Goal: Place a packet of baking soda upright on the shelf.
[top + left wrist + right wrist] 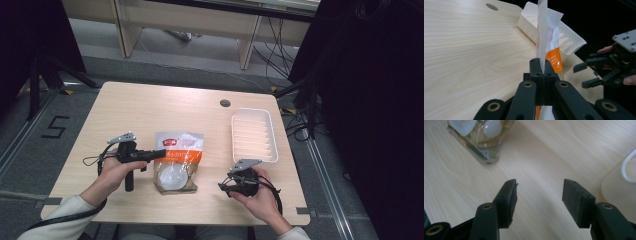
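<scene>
I find the left gripper (159, 153) clamped on the near-left edge of the food packet (176, 162), jaws pressed together on the thin film. In the left gripper view the packet (547, 42) stands on edge straight out of the closed jaws of the left gripper (543, 71), its white film above and an orange panel to the right of the jaw tips. In the high view the packet lies near the middle of the bench (130, 110), its white and orange printed end pointing away from me and its clear end, with pale round contents, nearest me.

The right gripper (223, 186) is held in my right hand (260, 195) at the near-right part of the bench, well apart from the packet. Its jaws stand wide apart with nothing between them; in the right gripper view I see bare bench (544, 157) between the two pads of the right gripper (539, 200). The clear end of the packet (481, 135) sits beyond them, up and to the left in that view.

The white tray (254, 135) rests on the far-right part of the bench, just beyond the right gripper, ribbed floor up. Its rim (627, 168) enters the right gripper view at the right edge. A round hole (225, 103) in the bench top lies beyond the tray's far-left corner. My left hand (112, 172) grips the left gripper's handle just left of the packet.
</scene>
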Motion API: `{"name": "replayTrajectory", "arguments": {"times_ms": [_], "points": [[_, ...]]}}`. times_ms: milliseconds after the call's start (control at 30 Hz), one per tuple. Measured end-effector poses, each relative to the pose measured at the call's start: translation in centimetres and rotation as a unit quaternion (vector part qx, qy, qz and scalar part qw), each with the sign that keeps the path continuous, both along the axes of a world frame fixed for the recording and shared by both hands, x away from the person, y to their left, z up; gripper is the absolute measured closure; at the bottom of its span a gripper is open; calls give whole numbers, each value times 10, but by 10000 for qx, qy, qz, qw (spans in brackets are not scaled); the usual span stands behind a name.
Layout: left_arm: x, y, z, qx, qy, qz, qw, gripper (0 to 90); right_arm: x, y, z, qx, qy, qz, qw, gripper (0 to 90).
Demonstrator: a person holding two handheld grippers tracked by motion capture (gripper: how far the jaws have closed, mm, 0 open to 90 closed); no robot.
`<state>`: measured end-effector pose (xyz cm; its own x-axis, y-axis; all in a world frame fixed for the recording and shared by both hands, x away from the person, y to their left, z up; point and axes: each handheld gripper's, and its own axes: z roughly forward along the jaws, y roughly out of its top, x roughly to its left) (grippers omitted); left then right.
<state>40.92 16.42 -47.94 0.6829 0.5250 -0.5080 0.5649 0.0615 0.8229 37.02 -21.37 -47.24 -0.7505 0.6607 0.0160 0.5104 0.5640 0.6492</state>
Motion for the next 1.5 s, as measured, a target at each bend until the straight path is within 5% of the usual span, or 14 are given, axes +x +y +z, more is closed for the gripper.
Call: {"name": "replayTrajectory", "arguments": {"times_ms": [233, 267, 600, 733, 1000, 1100, 1233, 1433, 1500], "points": [[-22, 2, 9, -96, -252, -195, 9994, 892, 7, 4, 18, 113, -70, 51, 9999, 441], [-25, 2, 10, -110, -292, -239, 9992, 892, 8, 6, 17, 170, -218, -2, 9996, 440], [-36, 0, 15, -72, -490, -386, 9980, 891, 27, 37, 57, 27, -438, 561, 9975, 419], [-36, -1, 16, -64, -518, -399, 9978, 891, 39, 49, 70, 182, -203, 809, 9963, 420], [-37, -2, 16, -56, -487, -396, 9980, 891, 55, 72, 84, 27, -209, 1222, 9923, 425], [-37, -3, 16, -78, -502, -437, 9978, 891, 64, 80, 84, 0, 45, 1468, 9892, 447], [-38, -3, 17, -60, -526, -453, 9976, 891, 67, 85, 82, -107, 85, 1624, 9866, 502], [-38, -5, 18, -11, -623, -530, 9966, 891, 70, 98, 97, -700, 223, 2325, 9698, 631], [-38, -5, 18, -5, -630, -534, 9966, 891, 71, 100, 98, -740, 228, 2341, 9691, 647]]}}
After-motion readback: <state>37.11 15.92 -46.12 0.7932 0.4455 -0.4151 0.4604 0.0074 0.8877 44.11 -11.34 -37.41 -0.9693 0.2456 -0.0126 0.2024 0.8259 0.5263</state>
